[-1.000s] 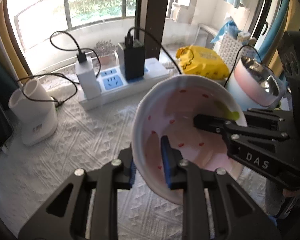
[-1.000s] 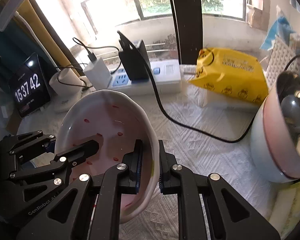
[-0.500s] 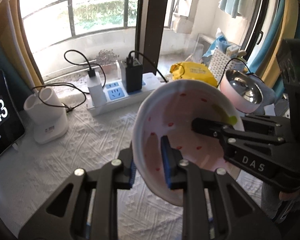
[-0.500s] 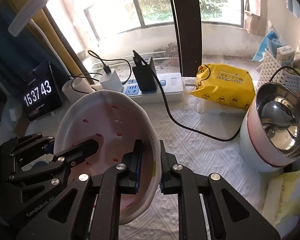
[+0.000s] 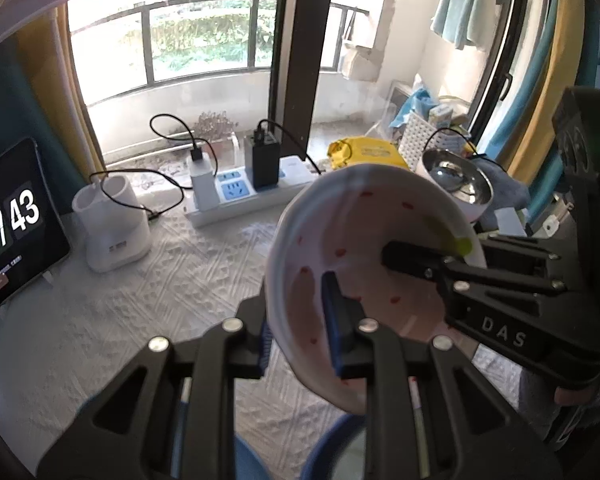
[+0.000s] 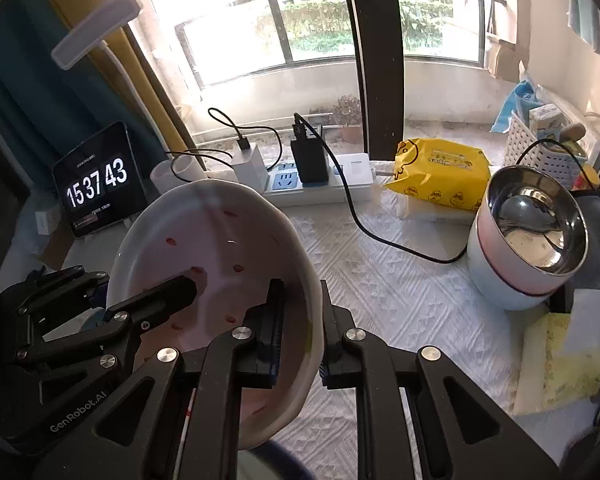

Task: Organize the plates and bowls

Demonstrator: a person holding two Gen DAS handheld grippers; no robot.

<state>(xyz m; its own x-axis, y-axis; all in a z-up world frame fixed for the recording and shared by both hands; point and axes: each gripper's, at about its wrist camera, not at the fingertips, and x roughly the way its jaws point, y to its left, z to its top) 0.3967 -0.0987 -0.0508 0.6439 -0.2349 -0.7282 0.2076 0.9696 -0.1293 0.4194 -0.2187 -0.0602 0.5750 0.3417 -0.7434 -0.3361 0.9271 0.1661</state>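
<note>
A white bowl (image 5: 364,240) with a pink inside and red specks is held in the air above the table by both grippers. My left gripper (image 5: 296,316) is shut on its left rim. My right gripper (image 6: 300,320) is shut on the bowl's (image 6: 216,248) right rim. Each gripper shows in the other's view, the right one (image 5: 460,268) and the left one (image 6: 140,308). A blue-rimmed dish (image 5: 332,440) lies below, largely hidden by the fingers; it also shows in the right wrist view (image 6: 276,460).
A white textured cloth (image 6: 400,288) covers the table. At the back stand a power strip (image 6: 320,184) with chargers and cables, a clock tablet (image 6: 100,180) and a white holder (image 5: 112,224). A steel-lined pot (image 6: 532,236), a yellow wipes pack (image 6: 440,176) and a sponge (image 6: 560,360) are on the right.
Both grippers have lifted the bowl higher and drawn it back from the table. The table items look smaller and more of the window and the clock is in view.
</note>
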